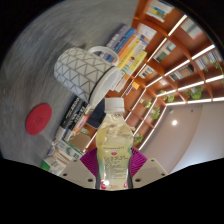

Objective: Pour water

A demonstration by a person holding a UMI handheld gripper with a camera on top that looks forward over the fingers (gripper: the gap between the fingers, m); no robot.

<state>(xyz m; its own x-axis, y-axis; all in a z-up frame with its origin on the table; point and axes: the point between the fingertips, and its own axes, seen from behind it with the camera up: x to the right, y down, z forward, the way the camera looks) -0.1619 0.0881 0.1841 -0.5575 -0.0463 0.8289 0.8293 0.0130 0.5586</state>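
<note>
A clear plastic bottle (113, 140) with a white cap and a pale label stands upright between my gripper's (112, 160) fingers. Both magenta pads (91, 160) press on its lower body, so the gripper is shut on the bottle. The bottle's base is hidden below the fingers. The whole view is strongly tilted. A white cup (82, 72) with a dark criss-cross pattern and a handle lies beyond the bottle, on a pale table (45, 65).
A flat red disc (38, 118) lies on the table near the cup. Several colourful boxes (128, 52) stand beside the cup. Wooden shelves (165, 45) and lit ceiling strips (195, 75) fill the room beyond.
</note>
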